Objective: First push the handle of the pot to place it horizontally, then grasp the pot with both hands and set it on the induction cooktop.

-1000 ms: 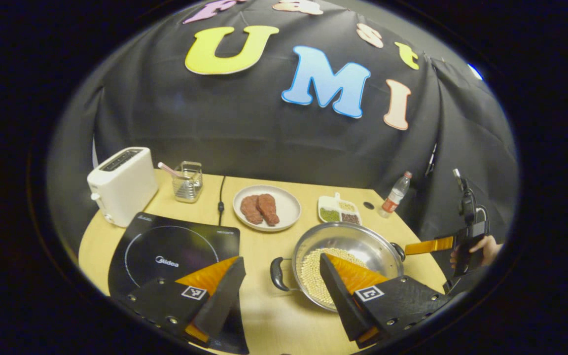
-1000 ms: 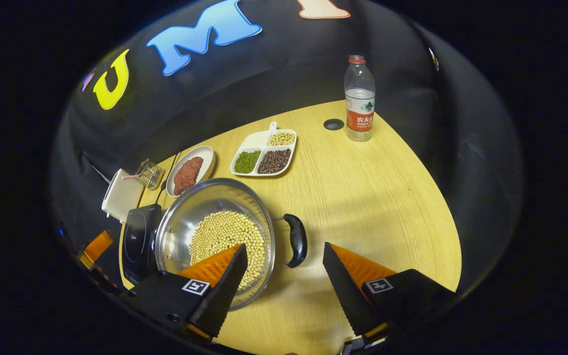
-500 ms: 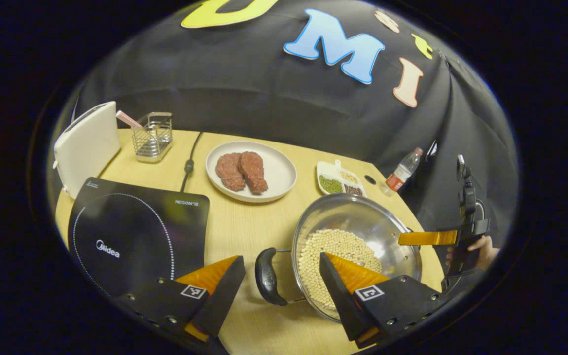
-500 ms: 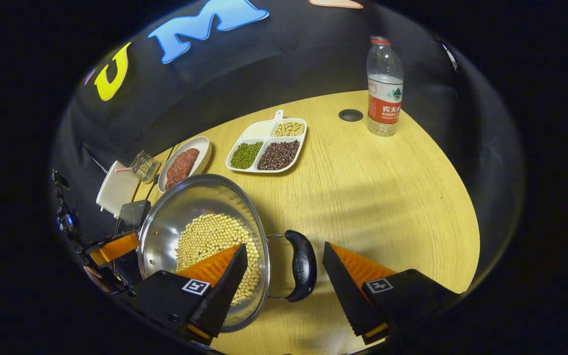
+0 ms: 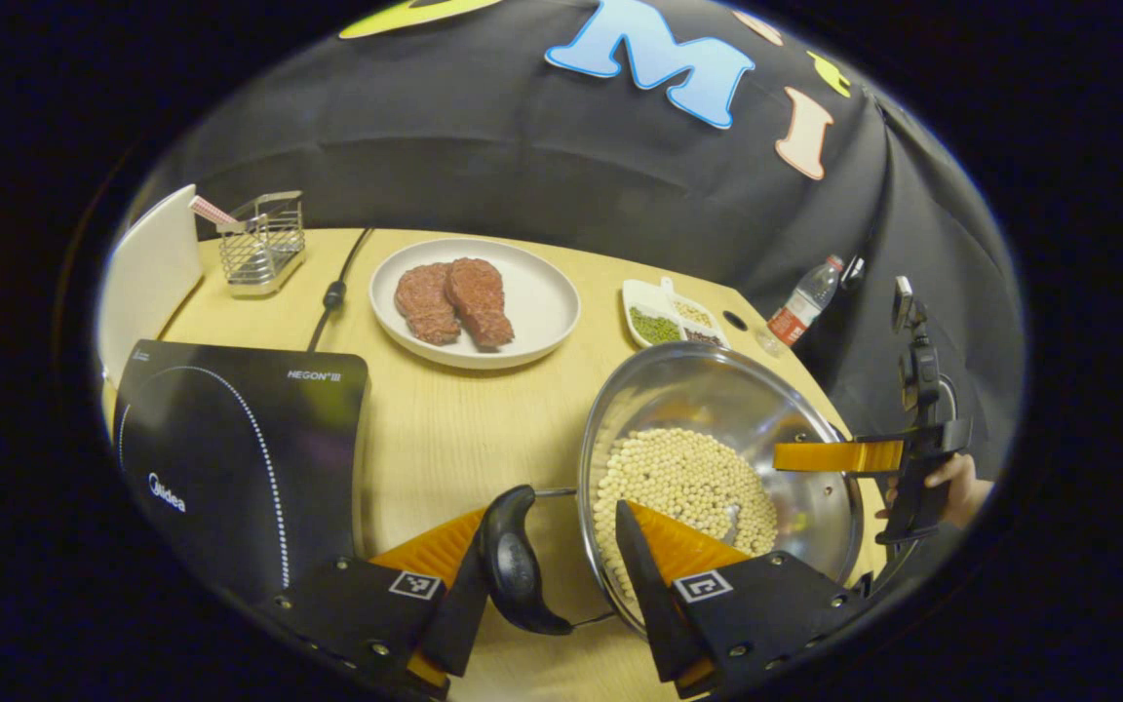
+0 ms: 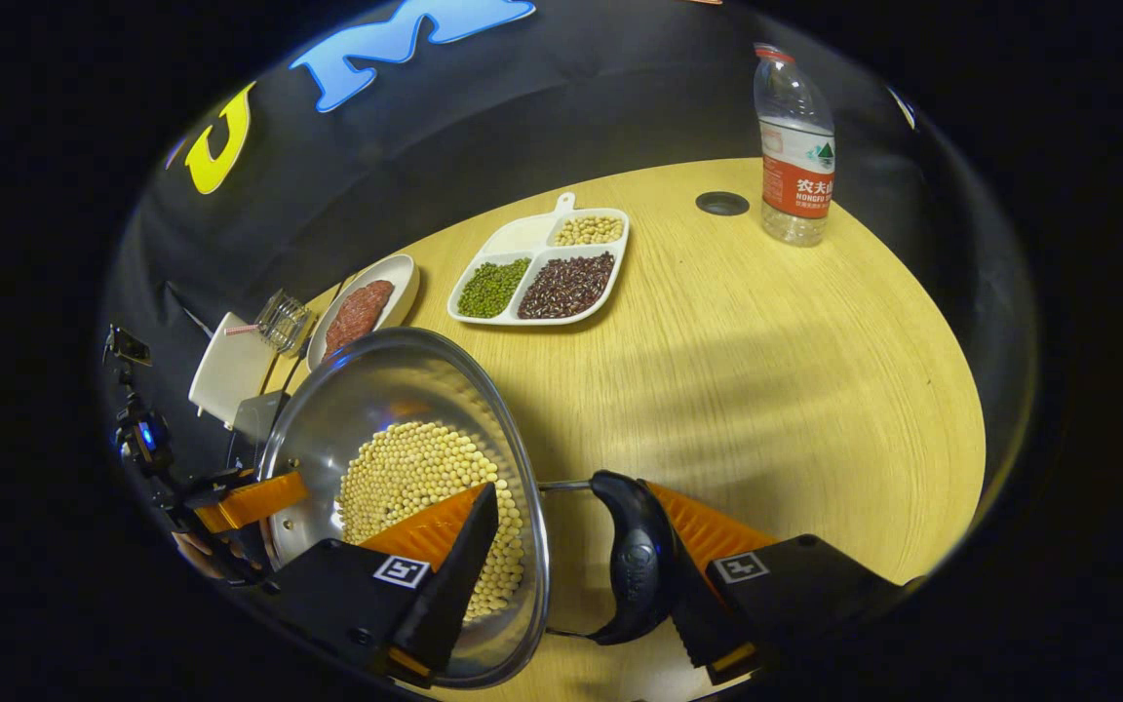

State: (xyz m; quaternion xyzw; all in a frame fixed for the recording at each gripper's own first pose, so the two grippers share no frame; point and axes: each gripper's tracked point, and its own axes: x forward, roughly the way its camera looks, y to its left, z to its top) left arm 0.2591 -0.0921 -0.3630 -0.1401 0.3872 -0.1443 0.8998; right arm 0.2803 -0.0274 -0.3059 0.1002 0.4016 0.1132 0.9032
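Both open tools straddle the pot (image 5: 717,439) handles, with the steak plate (image 5: 542,302) beside the cooktop (image 5: 230,458).

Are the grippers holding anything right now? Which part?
Nothing is clamped. The left gripper and right gripper each straddle a black side handle of the steel pot, jaws open, one finger touching at most.

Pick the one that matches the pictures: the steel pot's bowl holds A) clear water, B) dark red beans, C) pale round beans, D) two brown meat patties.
C: pale round beans cover the bottom of the shiny steel pot, as the right gripper view shows too.
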